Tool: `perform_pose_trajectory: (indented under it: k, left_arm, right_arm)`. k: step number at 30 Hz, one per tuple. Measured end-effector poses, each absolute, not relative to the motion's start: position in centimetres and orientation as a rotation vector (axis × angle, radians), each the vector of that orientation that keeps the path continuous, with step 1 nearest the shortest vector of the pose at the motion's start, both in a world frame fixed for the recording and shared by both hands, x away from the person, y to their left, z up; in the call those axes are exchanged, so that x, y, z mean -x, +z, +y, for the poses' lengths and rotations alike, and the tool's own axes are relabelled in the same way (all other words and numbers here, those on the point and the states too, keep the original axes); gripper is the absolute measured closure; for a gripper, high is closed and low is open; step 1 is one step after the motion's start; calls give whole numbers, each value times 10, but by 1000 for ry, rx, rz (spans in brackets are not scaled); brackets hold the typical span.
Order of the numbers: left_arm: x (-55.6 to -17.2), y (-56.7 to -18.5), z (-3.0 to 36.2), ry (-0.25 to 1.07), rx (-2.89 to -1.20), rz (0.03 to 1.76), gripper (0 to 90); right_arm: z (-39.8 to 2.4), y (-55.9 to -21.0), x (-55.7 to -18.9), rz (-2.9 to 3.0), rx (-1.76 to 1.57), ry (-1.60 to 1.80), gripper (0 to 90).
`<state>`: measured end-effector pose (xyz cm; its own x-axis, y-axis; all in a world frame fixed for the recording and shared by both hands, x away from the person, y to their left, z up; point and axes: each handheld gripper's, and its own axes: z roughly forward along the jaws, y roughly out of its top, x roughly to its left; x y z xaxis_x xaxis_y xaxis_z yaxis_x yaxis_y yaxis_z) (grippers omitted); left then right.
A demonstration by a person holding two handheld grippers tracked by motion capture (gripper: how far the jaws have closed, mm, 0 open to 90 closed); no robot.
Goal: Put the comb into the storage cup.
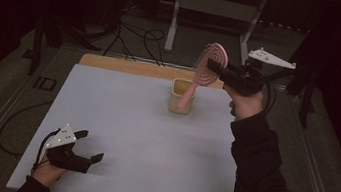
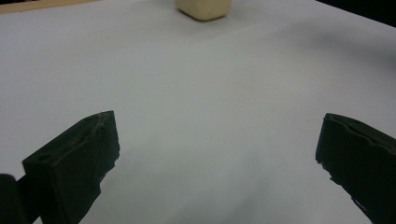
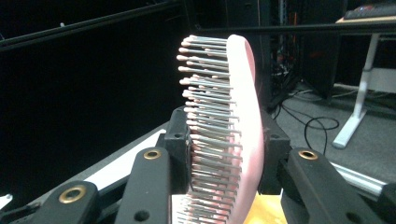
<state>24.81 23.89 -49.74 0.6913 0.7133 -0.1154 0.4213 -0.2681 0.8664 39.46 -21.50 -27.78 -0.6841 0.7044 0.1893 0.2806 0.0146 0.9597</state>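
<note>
- Dark room, cabling and a metal stand's legs [image 1: 171, 35] sitting on the floor behind; a white desk [image 1: 117, 134] is carrying the work, with a bare wooden strip [image 1: 112, 63] showing along its far edge.
- Right gripper [image 1: 222, 70] is holding a pink hairbrush [image 1: 208, 66] up in the air over the far right part of the desk, jaws clamped across the brush head: one on the bristle side, one on the smooth back [image 3: 245, 130].
- Gripping the head is leaving the handle [image 1: 187, 98] free and hanging down, its tip pointing at or into the cream square cup [image 1: 181, 96] near the far edge. Can't tell whether it's touching the cup.
- My read: the brush is either going into the cup handle-first or coming out; the head grip is suiting both.
- Left gripper [image 1: 85, 145] is idling near the desk's near left corner, jaws wide apart with nothing between them, pointing across the desk toward the cup [image 2: 204, 9].
- It's probably parked there to keep clear of the right arm's path; not bracing the cup, so the cup could be tipping if the handle snags its rim.
</note>
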Motion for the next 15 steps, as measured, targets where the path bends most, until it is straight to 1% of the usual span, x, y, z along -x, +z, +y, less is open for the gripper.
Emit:
perform_pose_trajectory:
  k: [7,15]
  left_arm:
    - [-246,-496,237,375,-1894,869,1]
    - [-246,-496,237,369,-1897,855,1]
  right_arm:
    - [-216,-270,-403,1910,-1011,1699,647]
    - [-215,-270,-413,1875,-1026,1685,647]
